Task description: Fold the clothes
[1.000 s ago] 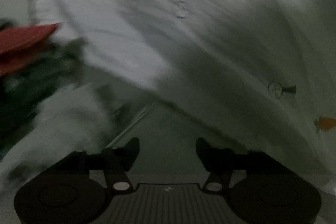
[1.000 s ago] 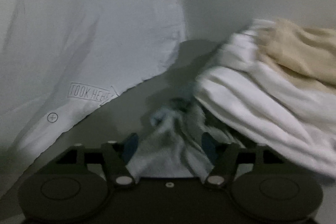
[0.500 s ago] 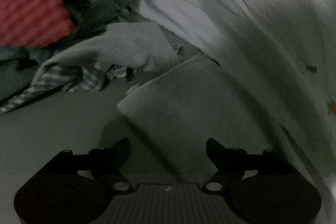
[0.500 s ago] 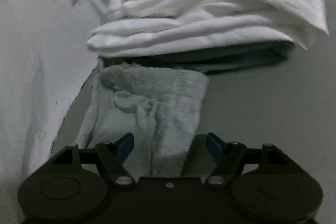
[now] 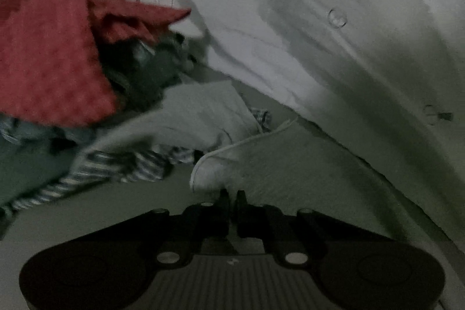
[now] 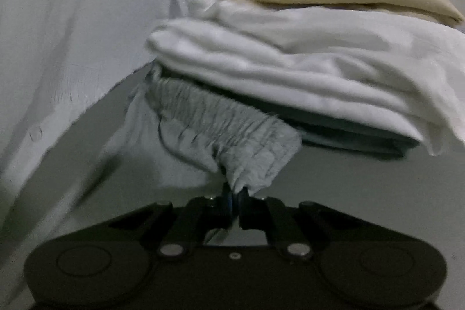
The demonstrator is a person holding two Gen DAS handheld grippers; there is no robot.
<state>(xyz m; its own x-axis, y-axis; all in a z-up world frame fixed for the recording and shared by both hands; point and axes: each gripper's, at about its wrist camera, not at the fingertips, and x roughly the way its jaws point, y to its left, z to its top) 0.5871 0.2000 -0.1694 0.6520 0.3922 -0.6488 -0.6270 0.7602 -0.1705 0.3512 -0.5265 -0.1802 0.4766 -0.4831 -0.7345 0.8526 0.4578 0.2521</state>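
Right wrist view: right gripper (image 6: pixel 234 198) is pinched tight on the gathered waistband of the grey garment (image 6: pixel 232 132), which runs forward-left under the folded stack (image 6: pixel 290 60). Left gripper (image 5: pixel 231 198) is clamped on a pale hemmed corner (image 5: pixel 215 173), cloth stretching forward-right.

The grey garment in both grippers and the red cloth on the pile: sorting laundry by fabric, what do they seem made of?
Grey garment: probably soft cotton knit, matte, its gathered band finely ribbed. Red cloth: seemingly woven cotton, matte, with a faint checked texture; blur leaves it uncertain.
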